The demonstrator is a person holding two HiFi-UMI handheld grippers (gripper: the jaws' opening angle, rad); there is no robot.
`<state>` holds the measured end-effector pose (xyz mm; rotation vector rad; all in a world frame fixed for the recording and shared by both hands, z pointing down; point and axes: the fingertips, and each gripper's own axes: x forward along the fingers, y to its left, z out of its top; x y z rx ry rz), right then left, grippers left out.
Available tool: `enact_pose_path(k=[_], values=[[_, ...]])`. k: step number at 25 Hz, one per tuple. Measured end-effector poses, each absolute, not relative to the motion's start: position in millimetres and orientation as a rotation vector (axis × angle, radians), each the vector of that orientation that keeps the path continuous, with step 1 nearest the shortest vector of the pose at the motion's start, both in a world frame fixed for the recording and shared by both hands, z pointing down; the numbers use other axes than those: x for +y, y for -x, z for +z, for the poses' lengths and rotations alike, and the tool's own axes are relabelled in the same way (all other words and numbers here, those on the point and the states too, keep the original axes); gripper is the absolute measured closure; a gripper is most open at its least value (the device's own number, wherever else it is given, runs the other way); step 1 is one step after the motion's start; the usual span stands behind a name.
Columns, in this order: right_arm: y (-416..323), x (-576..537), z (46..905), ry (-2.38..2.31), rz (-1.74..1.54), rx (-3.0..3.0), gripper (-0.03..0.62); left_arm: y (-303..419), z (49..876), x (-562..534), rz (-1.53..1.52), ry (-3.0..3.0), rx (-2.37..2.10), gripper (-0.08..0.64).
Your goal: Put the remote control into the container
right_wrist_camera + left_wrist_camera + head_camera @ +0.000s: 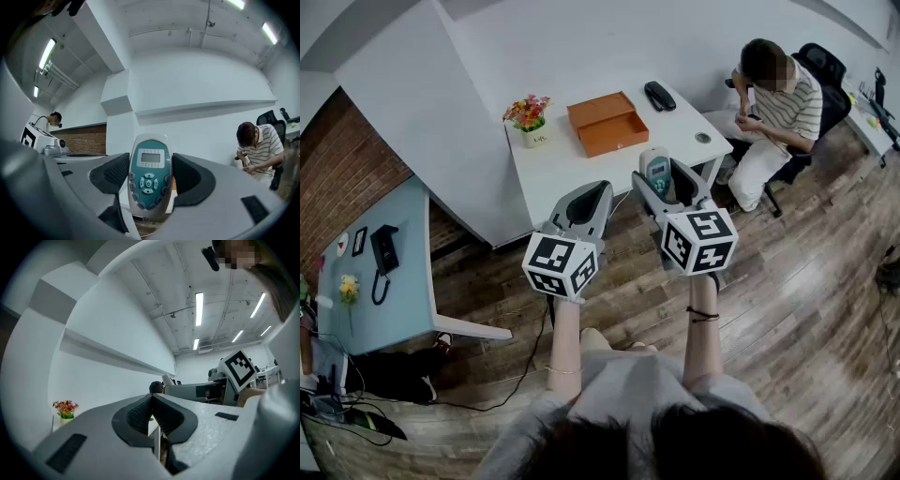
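Risk first, nearest: my right gripper (666, 184) has its jaws spread wide and pressed on the two long edges of the remote control (149, 164); the pads sit at the button part and the screen end rises free above them; that's a narrow hold on smooth plastic, so I judge it could pivot or slip if I swing fast or ease the squeeze early; it hangs in the air around the near edge of the white table (572, 173), so a drop here may well end on the wooden floor (806, 281); further out, the orange box (614, 133) looks shallow, with its lid open next to it; letting go too high or off-centre could land the remote on the lid or tabletop; the flower pot (528, 120) stands just left of the box and a wide sweep could clip it; my left gripper (598, 193) is closed tip to tip on nothing, so nothing steadies the box and a bump may slide it.

Position: the remote stands upright between my right pads, buttons toward the camera, touching both; the box lies well ahead, mid-table; a dark thing (660, 96) lies beyond it; a person (773, 98) sits at the far right corner.
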<state>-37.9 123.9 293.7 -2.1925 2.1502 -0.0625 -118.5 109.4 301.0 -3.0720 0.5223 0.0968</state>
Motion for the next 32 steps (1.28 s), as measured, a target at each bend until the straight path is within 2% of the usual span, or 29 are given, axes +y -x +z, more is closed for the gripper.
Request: enact_pose_path(k=[25, 32], values=[[43.4, 96.4, 327.7, 2.136, -0.173, 2.249, 0.307, 136.3, 343.7, 92.8, -0.051, 3.109, 0.631, 0.557], [23.3, 68.3, 334.7, 2.162, -0.154, 2.324, 0.307, 107.3, 350.8, 52.9, -0.022, 3.143, 0.655, 0.557]])
